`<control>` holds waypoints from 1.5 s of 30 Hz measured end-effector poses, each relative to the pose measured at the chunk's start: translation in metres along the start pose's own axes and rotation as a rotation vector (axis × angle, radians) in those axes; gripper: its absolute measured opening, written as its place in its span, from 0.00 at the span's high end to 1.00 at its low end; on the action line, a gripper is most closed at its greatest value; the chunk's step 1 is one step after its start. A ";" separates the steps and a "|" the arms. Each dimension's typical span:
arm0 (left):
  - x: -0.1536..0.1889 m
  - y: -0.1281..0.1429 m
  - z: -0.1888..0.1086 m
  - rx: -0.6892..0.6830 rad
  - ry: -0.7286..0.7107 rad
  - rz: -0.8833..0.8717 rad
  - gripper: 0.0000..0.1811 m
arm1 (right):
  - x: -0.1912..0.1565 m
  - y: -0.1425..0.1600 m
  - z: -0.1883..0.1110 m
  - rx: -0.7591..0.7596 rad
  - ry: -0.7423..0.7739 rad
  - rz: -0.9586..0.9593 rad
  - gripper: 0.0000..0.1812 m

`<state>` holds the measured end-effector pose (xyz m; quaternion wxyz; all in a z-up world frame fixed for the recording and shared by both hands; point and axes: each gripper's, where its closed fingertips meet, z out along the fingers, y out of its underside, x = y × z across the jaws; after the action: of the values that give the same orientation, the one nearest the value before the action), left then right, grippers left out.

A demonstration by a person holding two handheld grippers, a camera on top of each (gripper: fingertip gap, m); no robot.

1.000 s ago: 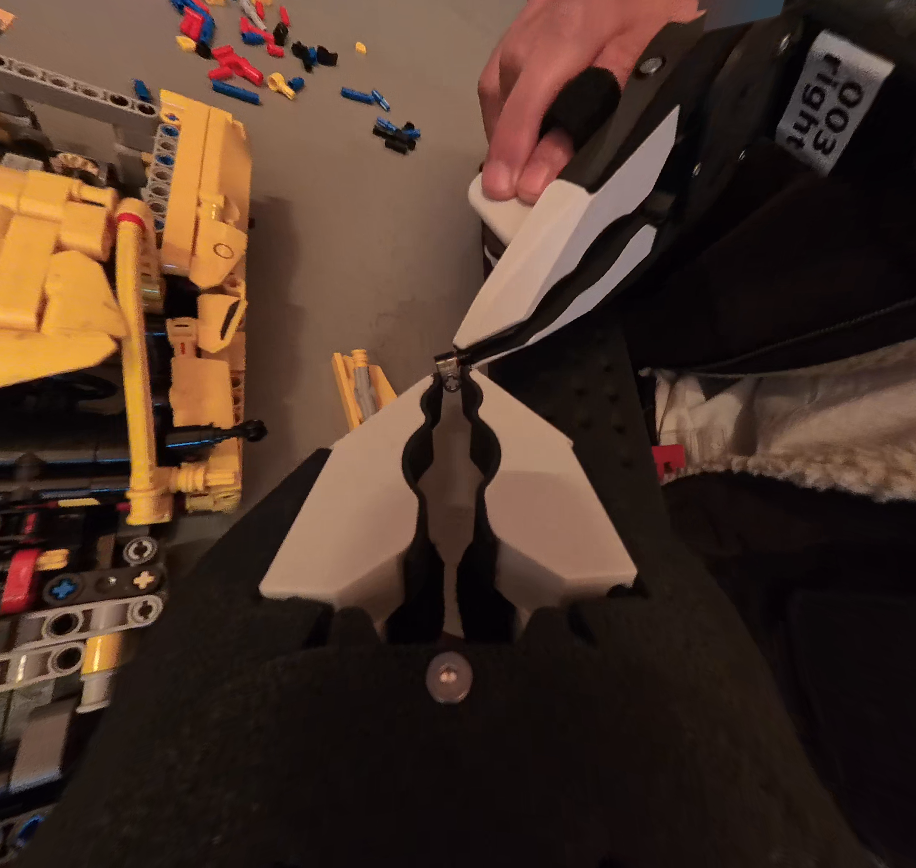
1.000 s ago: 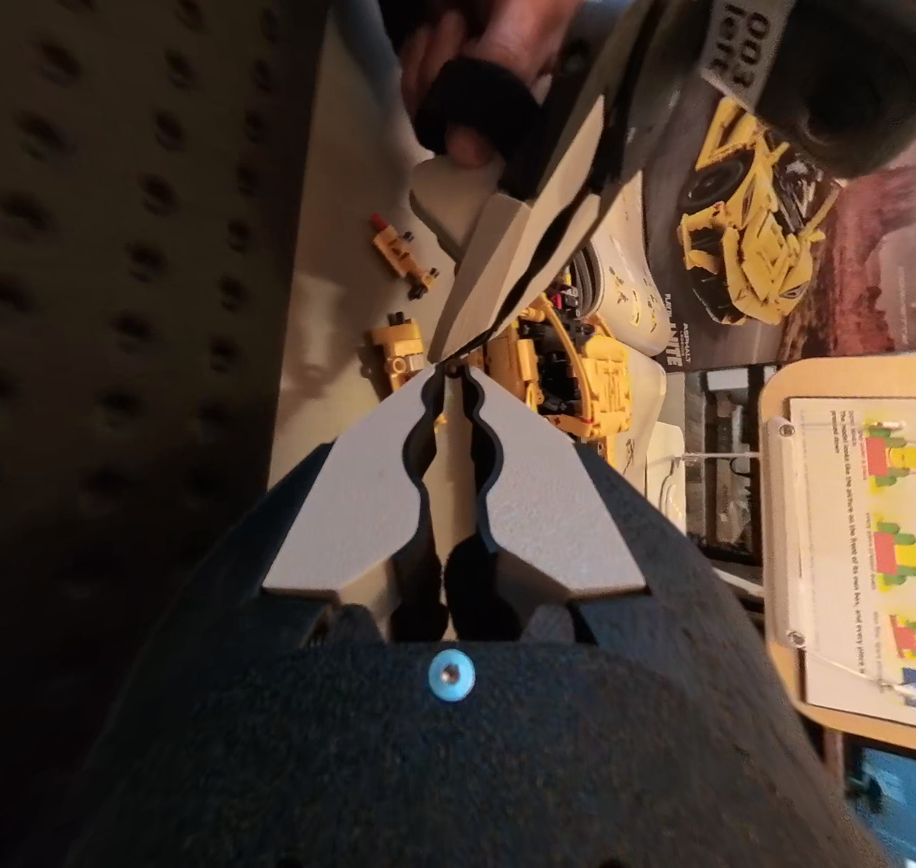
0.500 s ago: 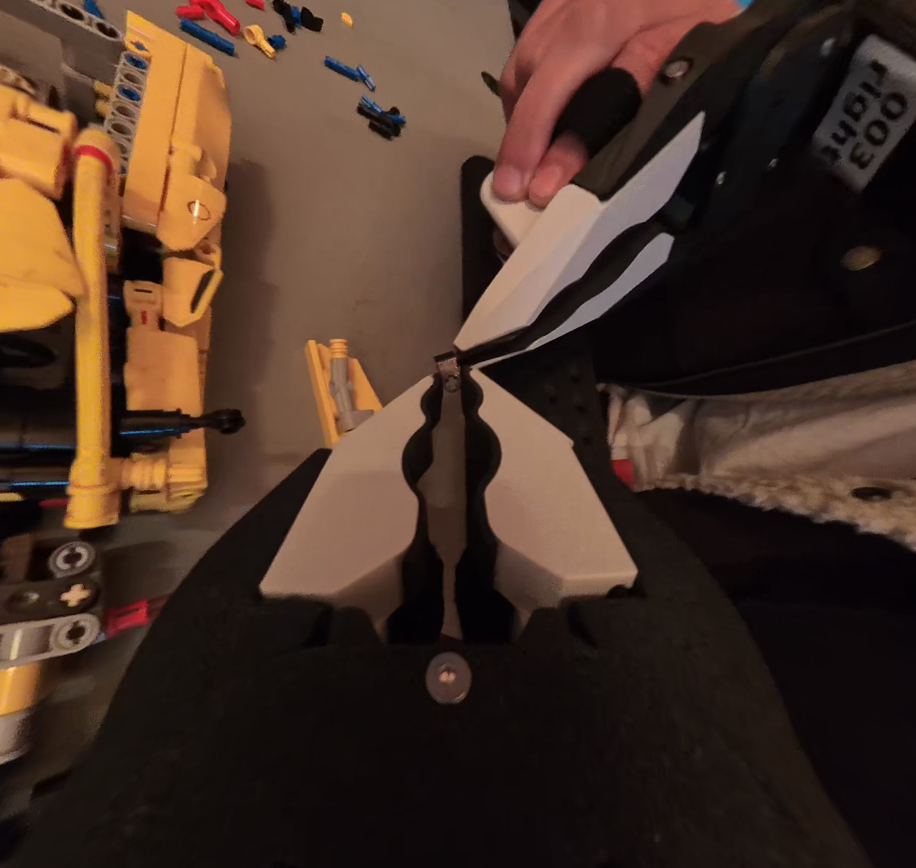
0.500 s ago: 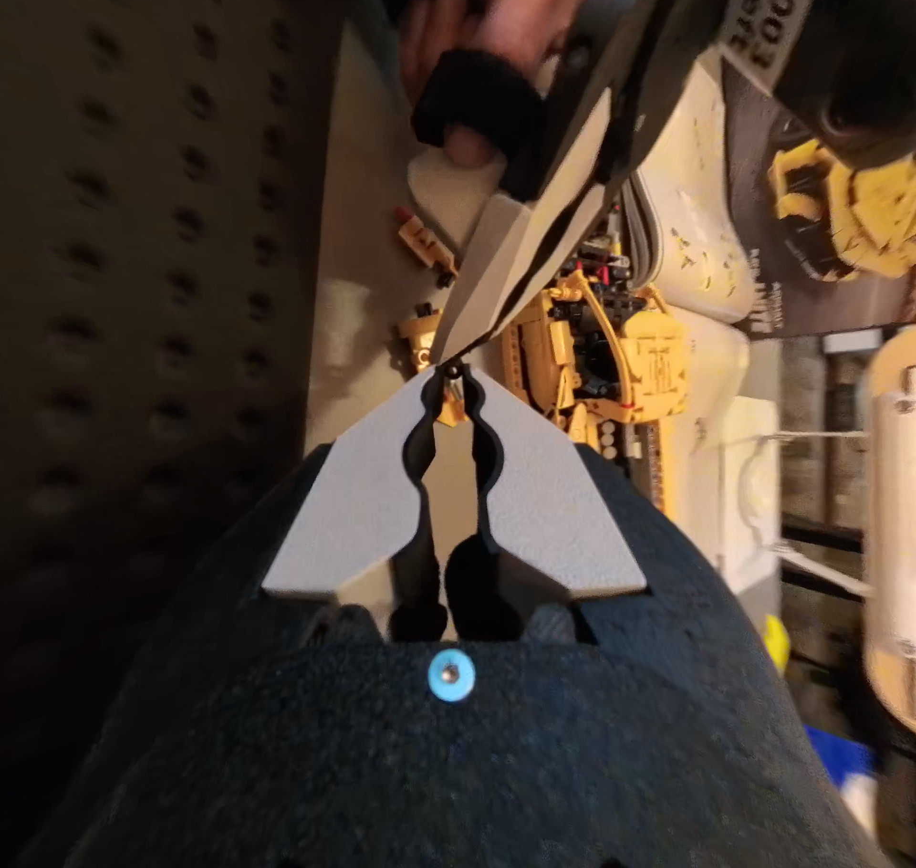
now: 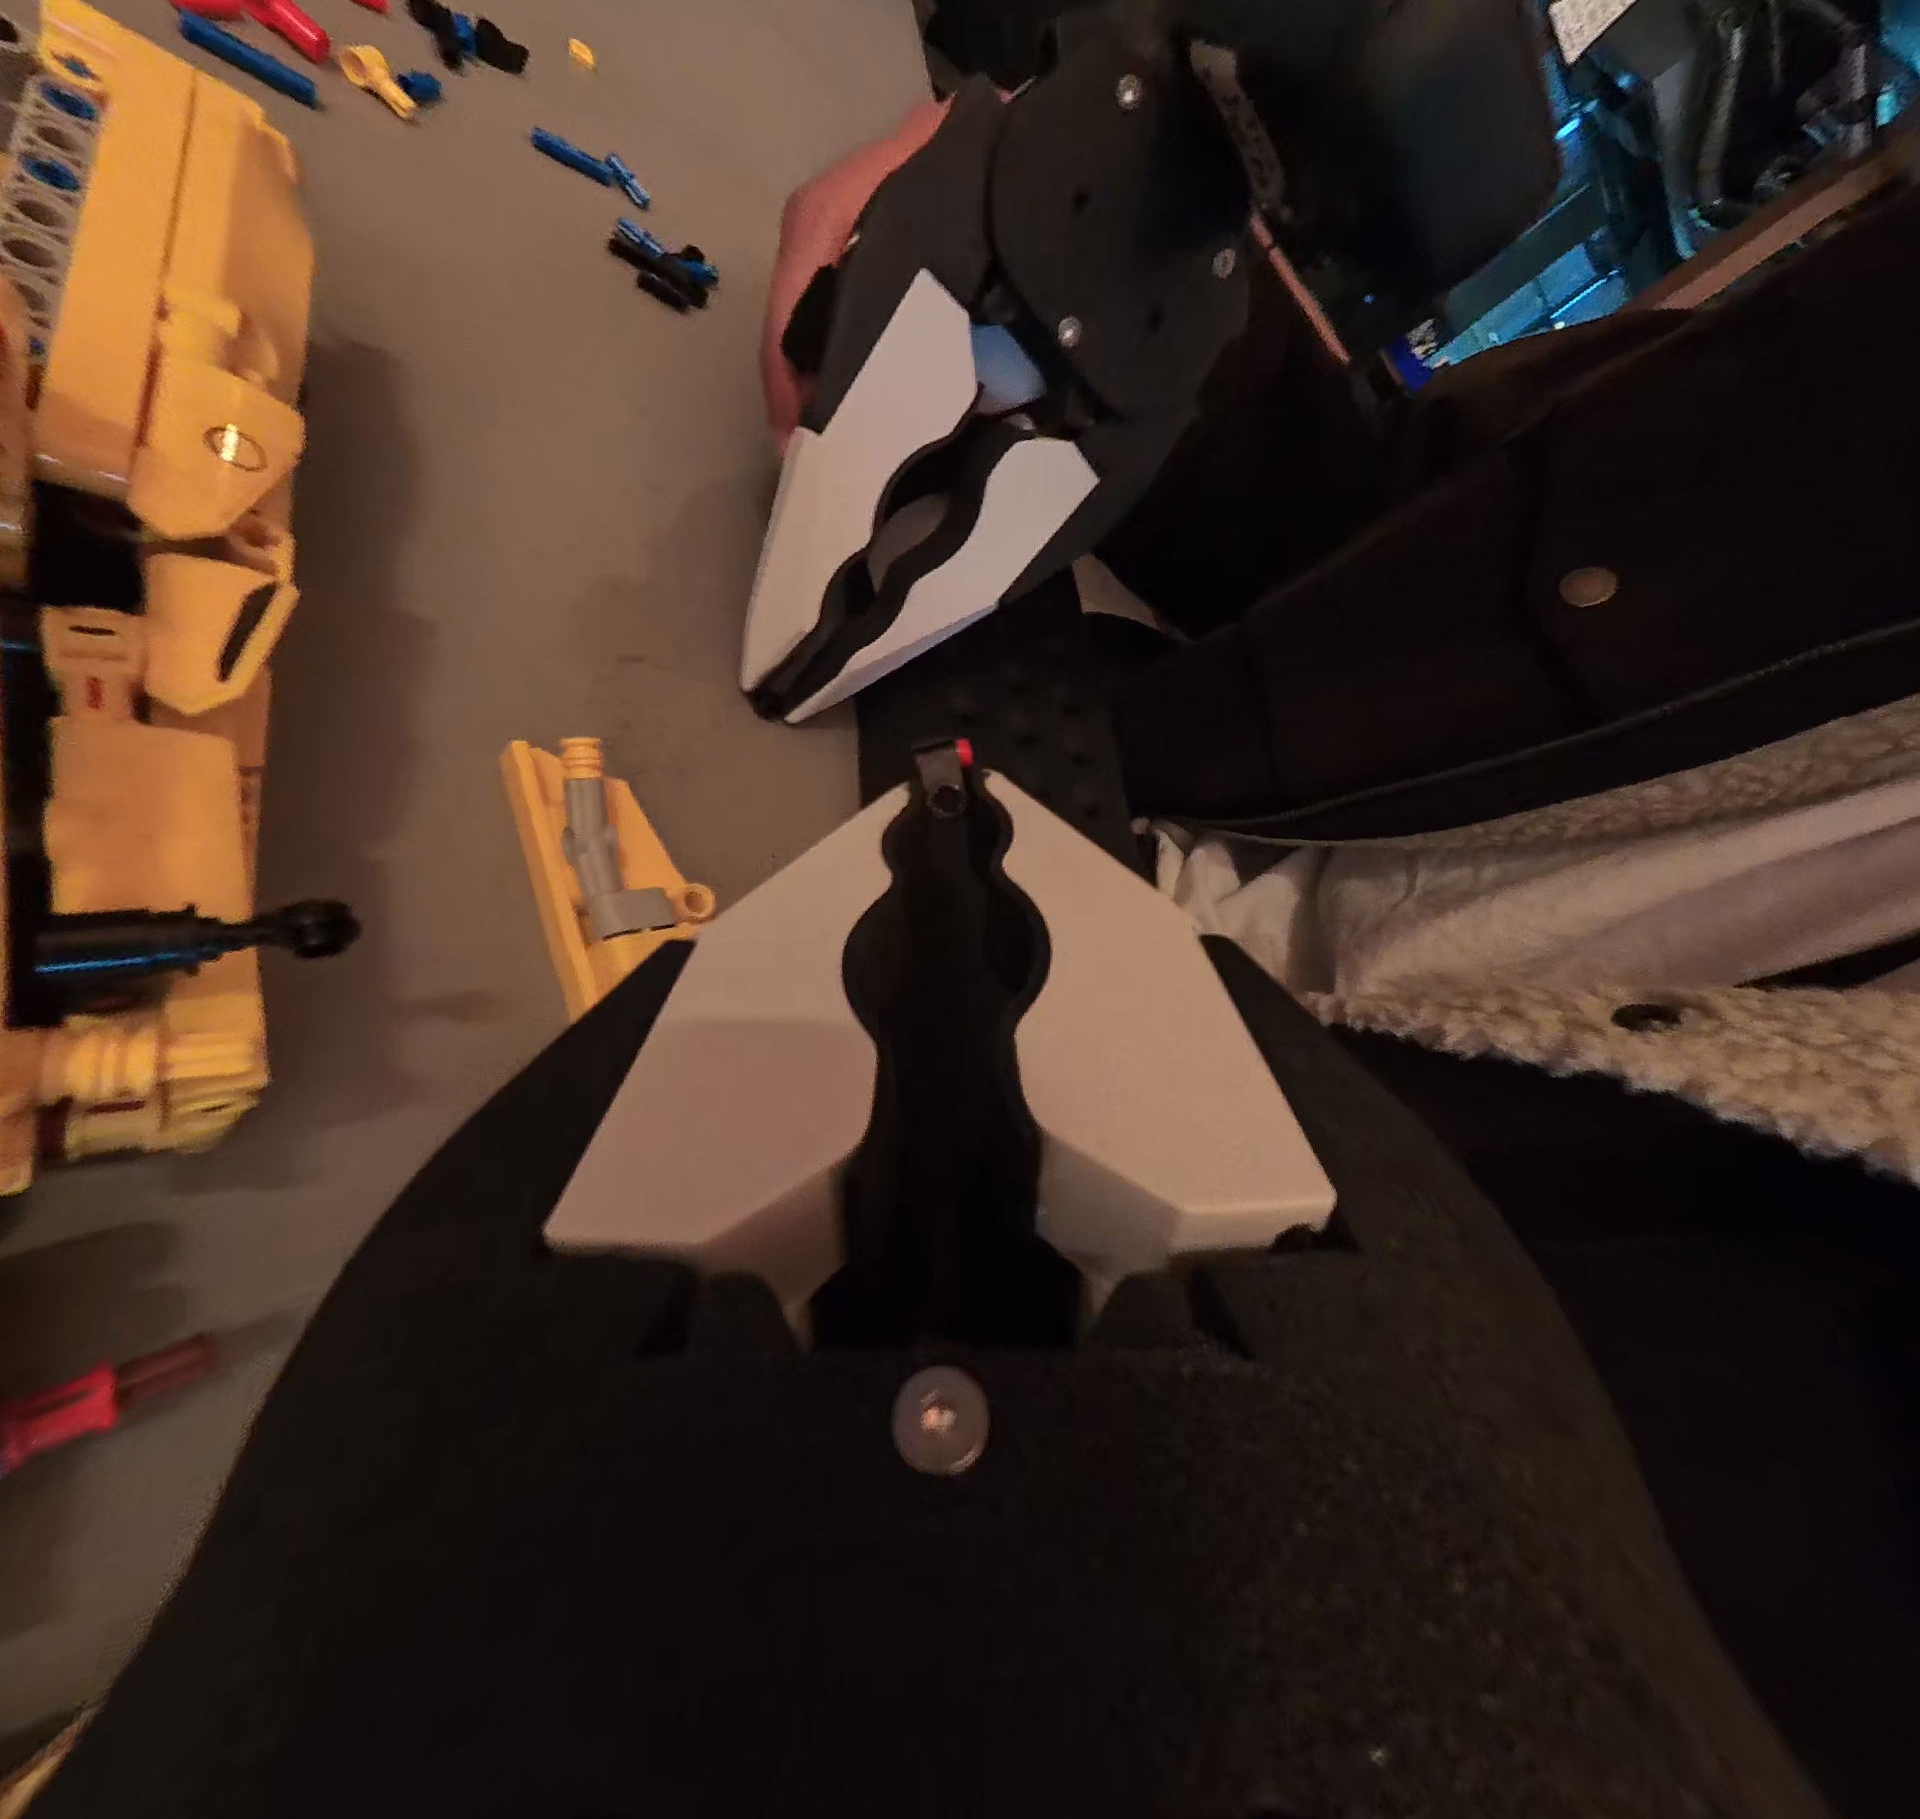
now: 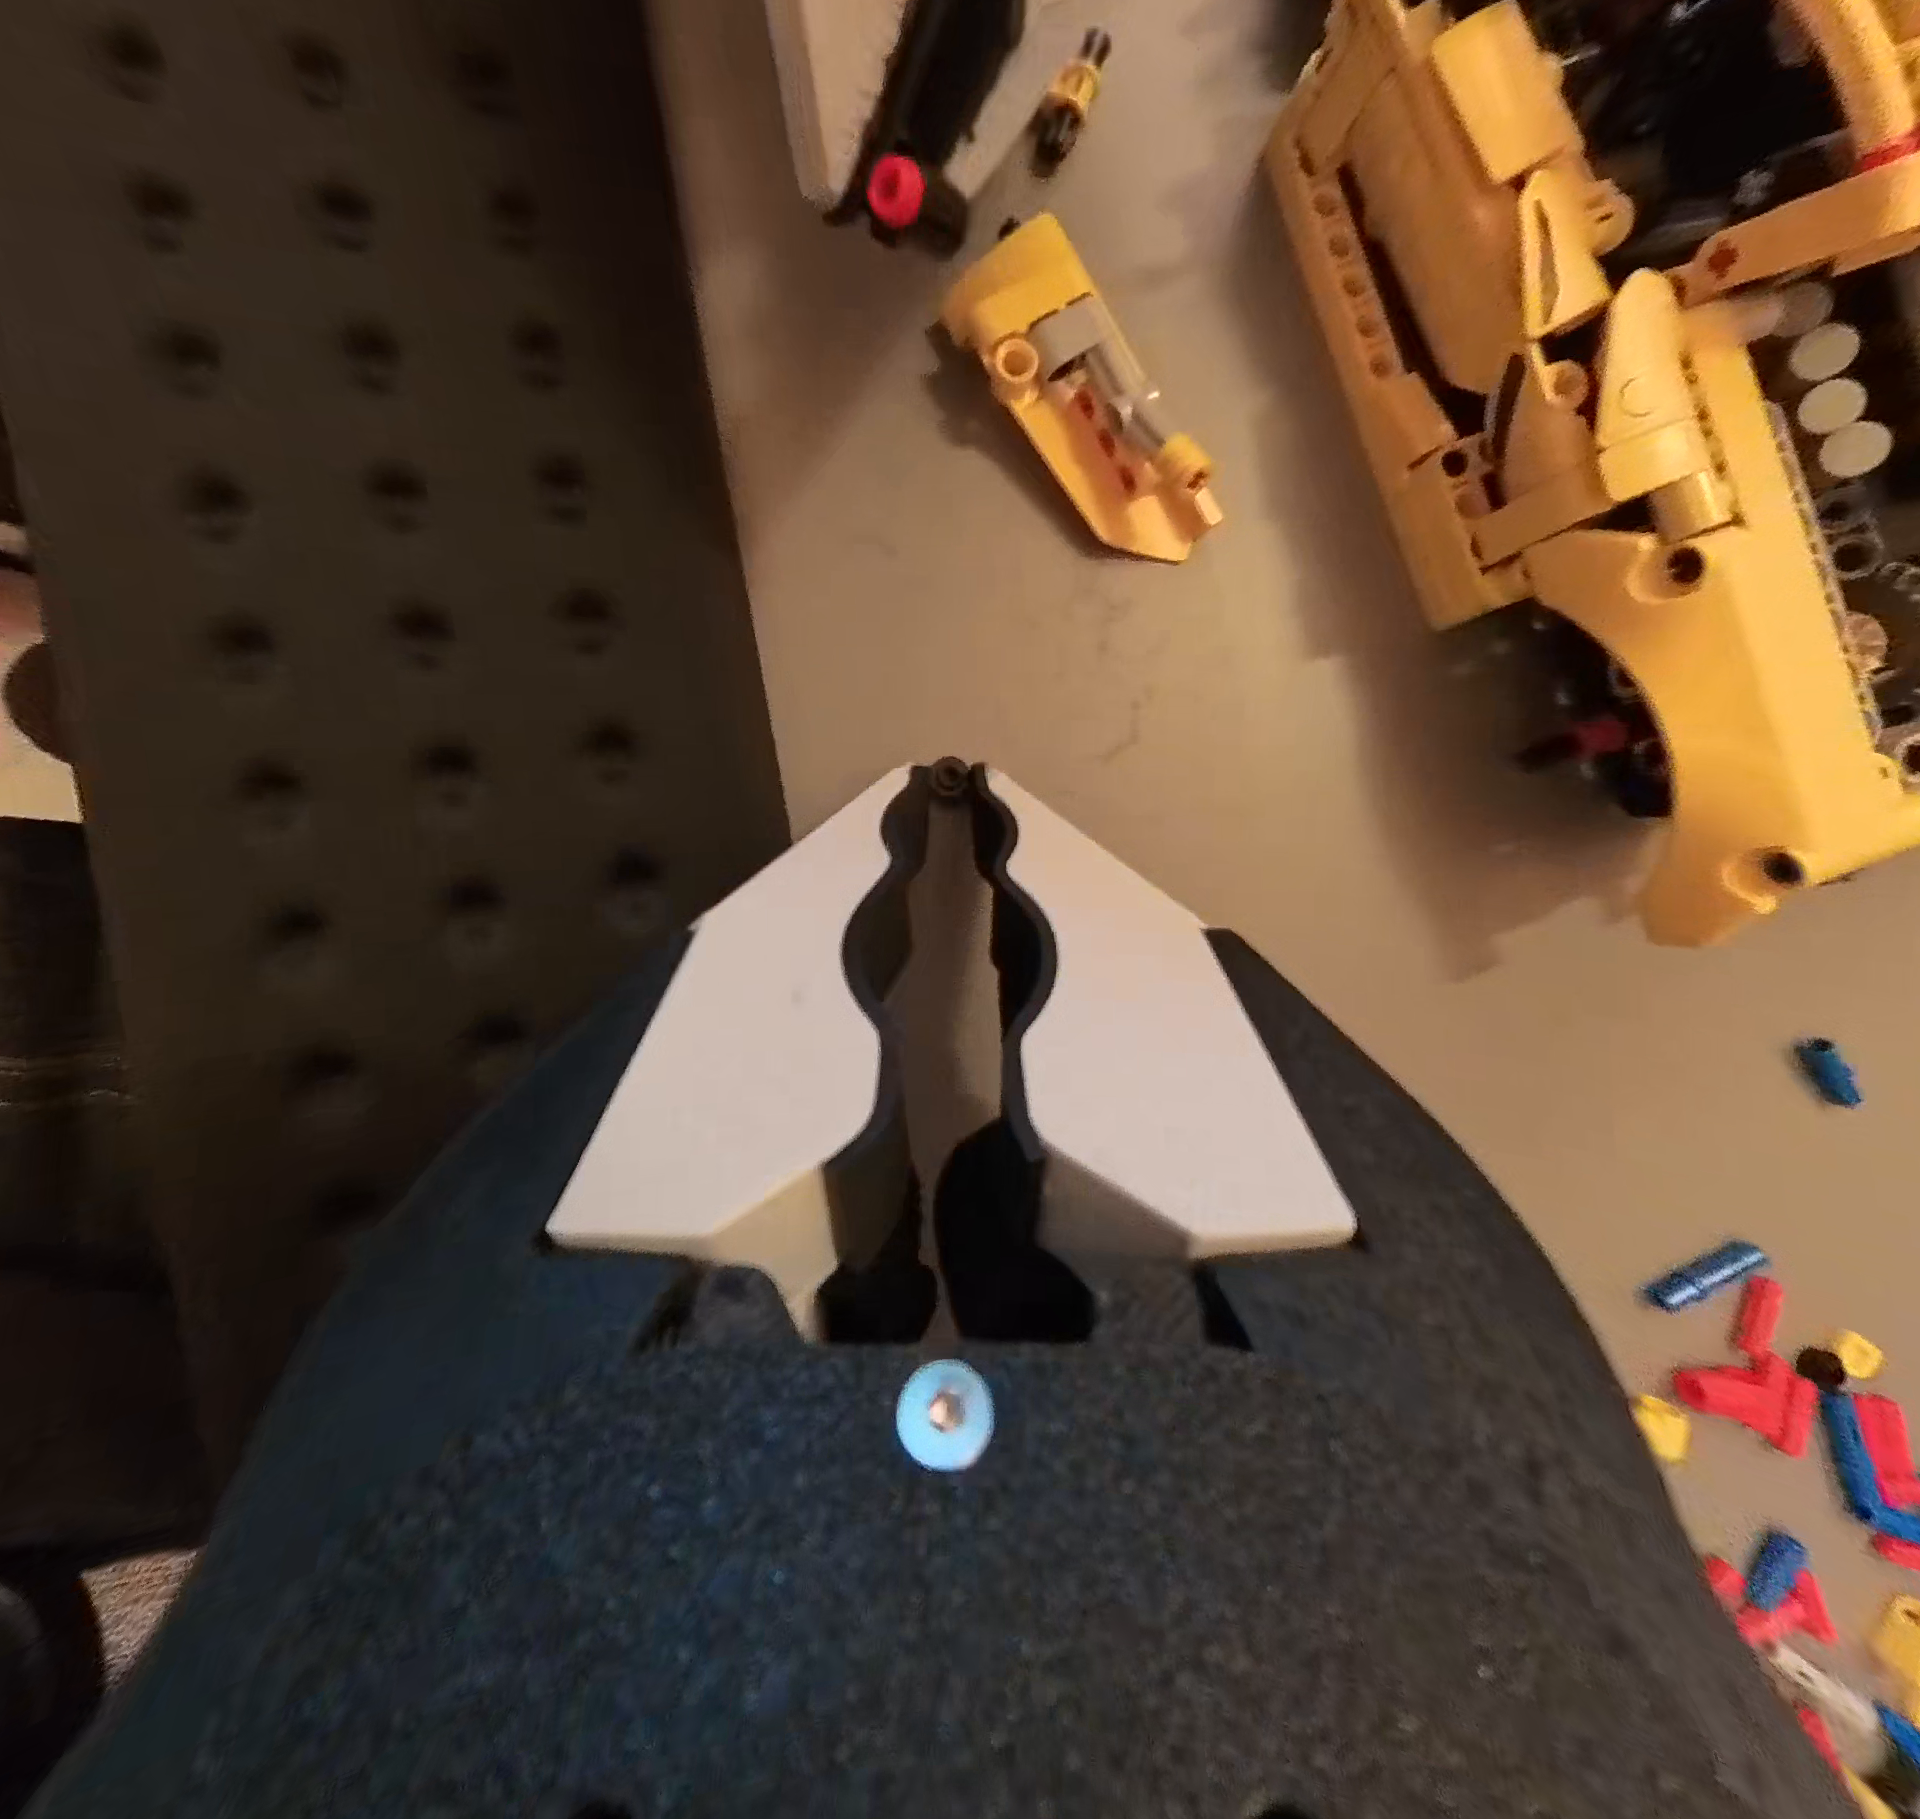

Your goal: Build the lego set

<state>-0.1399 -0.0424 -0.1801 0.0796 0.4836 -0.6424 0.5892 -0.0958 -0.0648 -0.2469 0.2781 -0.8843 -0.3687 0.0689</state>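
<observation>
Small lego piece, grippers now apart.

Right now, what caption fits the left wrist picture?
Left gripper pinching a small black-and-red piece beside the shut right gripper.

Lego model: on the table, off to the right in the right wrist view.
Small sub-assembly: flat on the table, just left of the model, apart from it.
Loose pieces: scattered on the table, lower right, well apart from the model.
Left gripper: above the sub-assembly, near it.
Right gripper: below both, over the table's left edge.
</observation>
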 end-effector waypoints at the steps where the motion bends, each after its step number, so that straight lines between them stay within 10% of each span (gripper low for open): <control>1: 0.003 -0.001 0.000 0.004 0.021 -0.009 0.96 | -0.001 0.000 0.000 0.002 -0.012 0.010 0.96; 14: 0.036 0.002 -0.002 -0.011 0.260 -0.097 0.96 | -0.026 -0.101 -0.045 0.506 -0.005 -0.311 0.93; 45: 0.020 -0.021 -0.010 0.117 0.135 -0.052 0.97 | 0.001 -0.085 -0.047 0.495 0.134 -0.107 0.92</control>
<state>-0.1403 -0.0416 -0.1494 0.1096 0.4629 -0.5872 0.6549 -0.1323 -0.0363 -0.1616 0.5129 -0.7713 -0.3677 0.0834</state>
